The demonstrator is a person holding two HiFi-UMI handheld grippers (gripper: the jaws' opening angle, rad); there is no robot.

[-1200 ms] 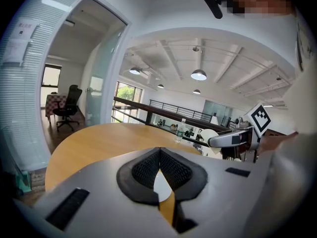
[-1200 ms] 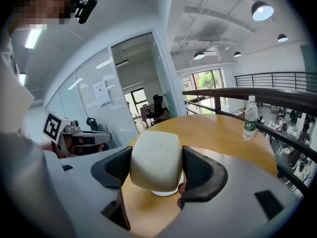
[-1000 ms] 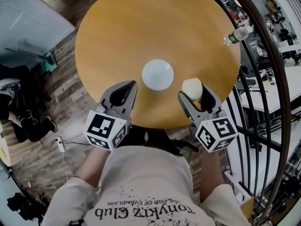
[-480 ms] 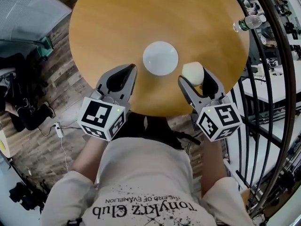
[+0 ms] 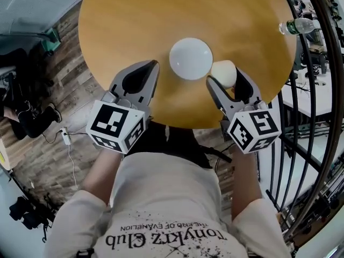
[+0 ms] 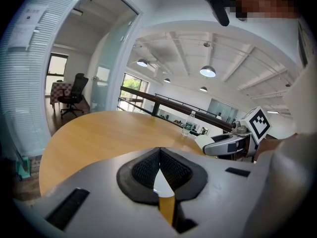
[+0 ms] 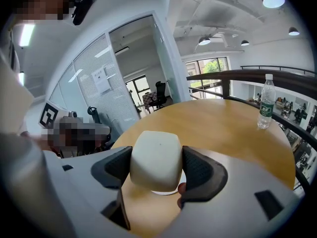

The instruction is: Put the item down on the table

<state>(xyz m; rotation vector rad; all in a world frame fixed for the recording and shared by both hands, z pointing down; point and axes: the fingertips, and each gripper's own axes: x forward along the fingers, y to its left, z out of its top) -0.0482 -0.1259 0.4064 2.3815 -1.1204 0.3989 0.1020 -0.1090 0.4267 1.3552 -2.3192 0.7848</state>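
Observation:
The item is a cream, rounded block (image 5: 223,73), and my right gripper (image 5: 226,77) is shut on it over the near right part of the round wooden table (image 5: 161,15). In the right gripper view the item (image 7: 155,157) sits squeezed between the black pads (image 7: 200,175), with tabletop below it. Whether it touches the table I cannot tell. My left gripper (image 5: 152,66) is shut and holds nothing, its tips over the table's near edge. The left gripper view shows its jaws (image 6: 159,170) pressed together.
A white round dish (image 5: 191,58) lies mid-table, just left of the held item. A plastic water bottle (image 5: 298,27) stands at the table's far right edge. A dark railing (image 5: 317,63) curves along the right side. Wood floor and dark gear (image 5: 27,117) lie to the left.
Both grippers and the table sit higher in the head view. The right gripper keeps its hold on the item and has edged a little closer to the dish.

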